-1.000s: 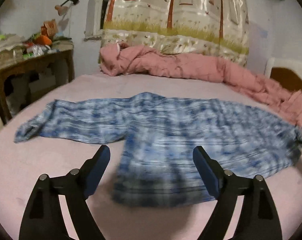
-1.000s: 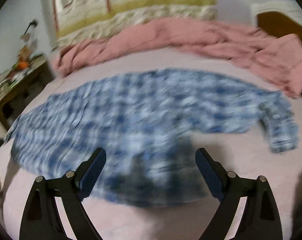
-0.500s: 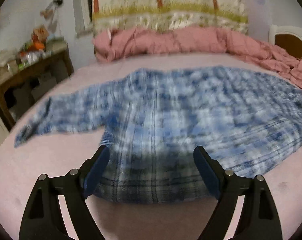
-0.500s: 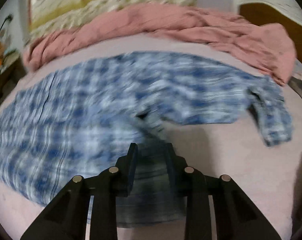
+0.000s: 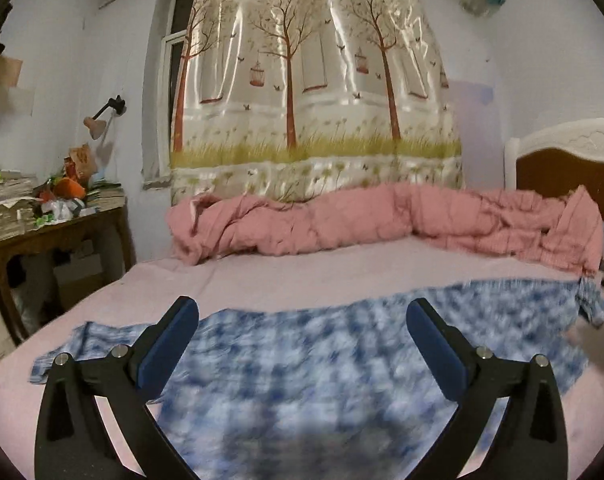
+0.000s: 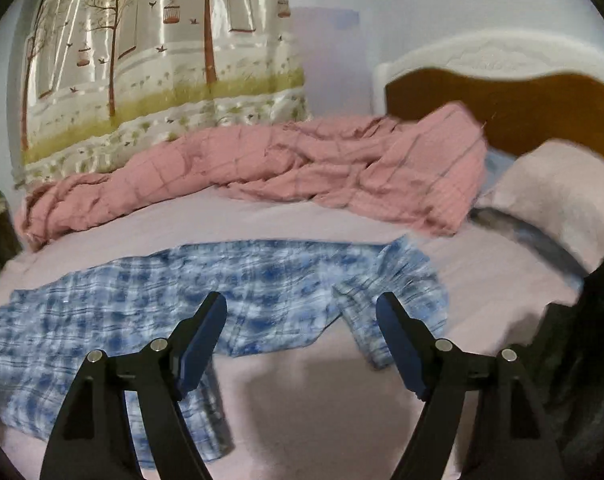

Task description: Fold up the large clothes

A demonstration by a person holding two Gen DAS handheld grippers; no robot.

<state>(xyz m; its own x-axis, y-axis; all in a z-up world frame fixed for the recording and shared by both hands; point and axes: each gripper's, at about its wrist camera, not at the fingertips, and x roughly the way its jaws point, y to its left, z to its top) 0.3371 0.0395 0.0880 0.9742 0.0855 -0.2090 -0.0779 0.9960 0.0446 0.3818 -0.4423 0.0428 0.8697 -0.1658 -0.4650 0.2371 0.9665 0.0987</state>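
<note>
A blue and white plaid shirt [image 5: 342, 368] lies spread on the pink bed sheet [image 5: 302, 276]. My left gripper [image 5: 302, 312] is open and empty, hovering above the shirt's body; one sleeve [image 5: 82, 340] stretches out to the left. In the right wrist view the shirt [image 6: 142, 304] lies left and ahead, with its right sleeve [image 6: 398, 288] bent back toward the body. My right gripper [image 6: 300, 308] is open and empty above the sleeve's armpit area.
A rumpled pink quilt [image 5: 382, 220] lies along the far side of the bed. A brown and white headboard [image 6: 502, 92] and a pillow [image 6: 562, 184] are at the right. A cluttered wooden desk [image 5: 42, 220] stands left of the bed. A tree-print curtain [image 5: 310, 80] hangs behind.
My right gripper was shut over the shirt half a second ago and is open now. Both grippers have lifted and tilted up. The right sleeve now lies folded inward.
</note>
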